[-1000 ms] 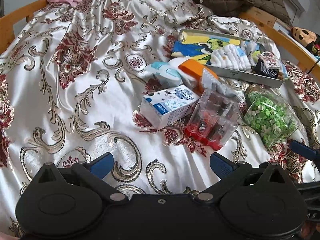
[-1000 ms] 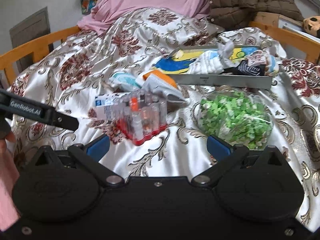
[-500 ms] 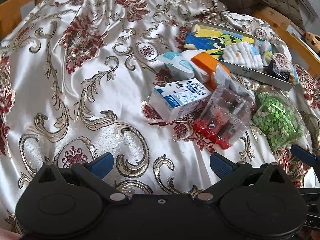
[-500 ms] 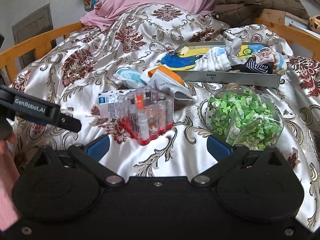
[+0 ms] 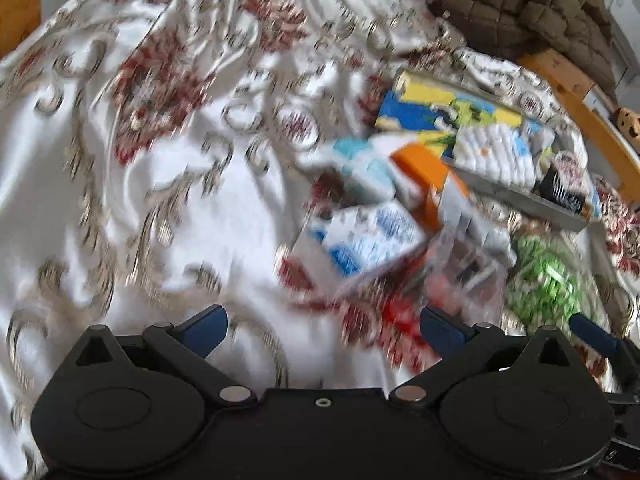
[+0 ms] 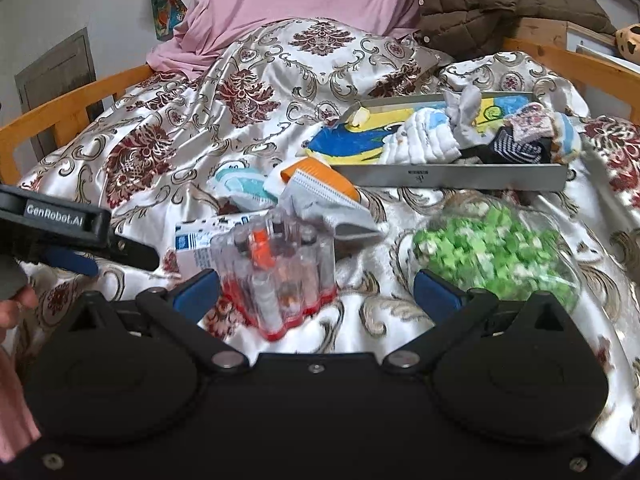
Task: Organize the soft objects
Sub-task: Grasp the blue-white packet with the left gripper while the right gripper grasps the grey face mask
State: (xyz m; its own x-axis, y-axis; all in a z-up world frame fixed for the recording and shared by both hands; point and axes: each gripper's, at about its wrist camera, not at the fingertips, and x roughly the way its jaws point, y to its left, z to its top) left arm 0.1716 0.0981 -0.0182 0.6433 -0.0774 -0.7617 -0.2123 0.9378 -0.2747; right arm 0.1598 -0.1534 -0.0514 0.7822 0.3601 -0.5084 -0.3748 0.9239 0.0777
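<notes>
- Both tongs, left tongs (image 5: pixel 322 322) and right tongs (image 6: pixel 316 290), are spread and hold nothing.
- Your loose sock (image 6: pixel 320 190) lies on the bed, straight ahead of the right tongs, beyond the vial pack (image 6: pixel 280 272); its long axis runs left-right, just before the tray (image 6: pixel 452 176).

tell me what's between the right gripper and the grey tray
In the right wrist view, the clear pack of tubes sits just ahead of the right gripper, then the orange-edged socks, then the tray.

Bright, even daylight; heavy motion blur in left wrist view, fisheye bending at edges.
</notes>
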